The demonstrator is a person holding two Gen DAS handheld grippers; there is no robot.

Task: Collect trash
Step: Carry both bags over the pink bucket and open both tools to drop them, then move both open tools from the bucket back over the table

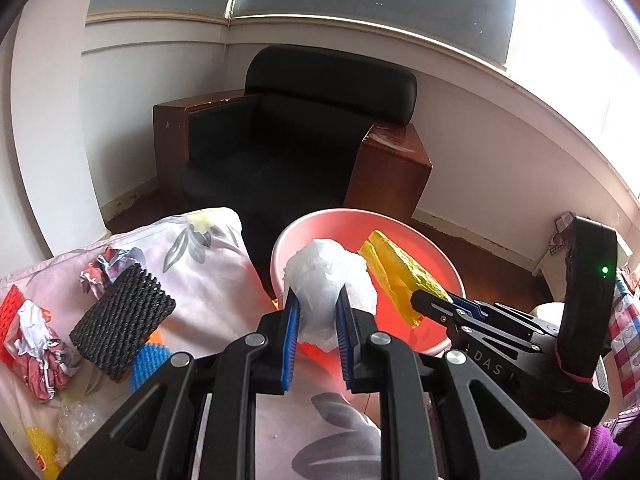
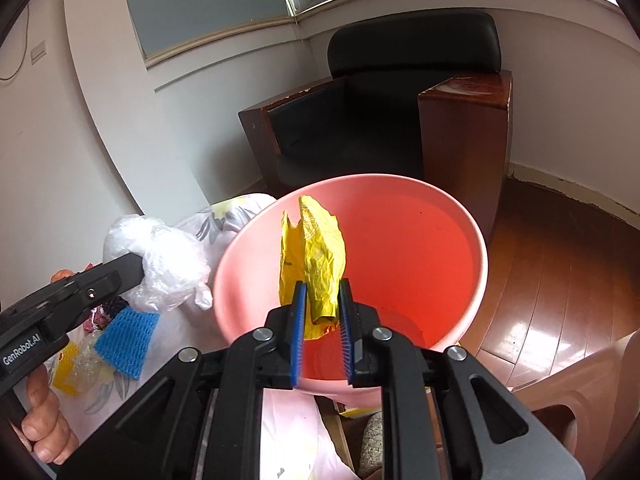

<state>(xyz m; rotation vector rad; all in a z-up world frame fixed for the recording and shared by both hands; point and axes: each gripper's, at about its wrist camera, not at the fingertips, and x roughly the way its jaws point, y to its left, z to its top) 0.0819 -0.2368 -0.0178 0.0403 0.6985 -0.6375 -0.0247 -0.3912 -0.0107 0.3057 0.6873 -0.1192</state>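
Note:
My left gripper (image 1: 318, 300) is shut on a crumpled white plastic bag (image 1: 326, 276), held at the near rim of a pink basin (image 1: 452, 268). In the right wrist view the same white plastic bag (image 2: 160, 264) sits left of the pink basin (image 2: 248, 240). My right gripper (image 2: 323, 292) is shut on a crumpled yellow plastic bag (image 2: 320, 256), held over the basin's inside. From the left wrist view the yellow plastic bag (image 1: 396, 276) and right gripper (image 1: 430, 300) hang over the basin from the right.
On the flowered bedsheet (image 1: 208, 276) lie a black foam net (image 1: 124, 316), a blue foam net (image 2: 128, 336), crumpled wrappers (image 1: 36, 344) and yellow scraps (image 1: 40, 448). A black armchair (image 1: 296, 140) with wooden sides stands behind the basin. Wooden floor (image 2: 560, 280) spreads to the right.

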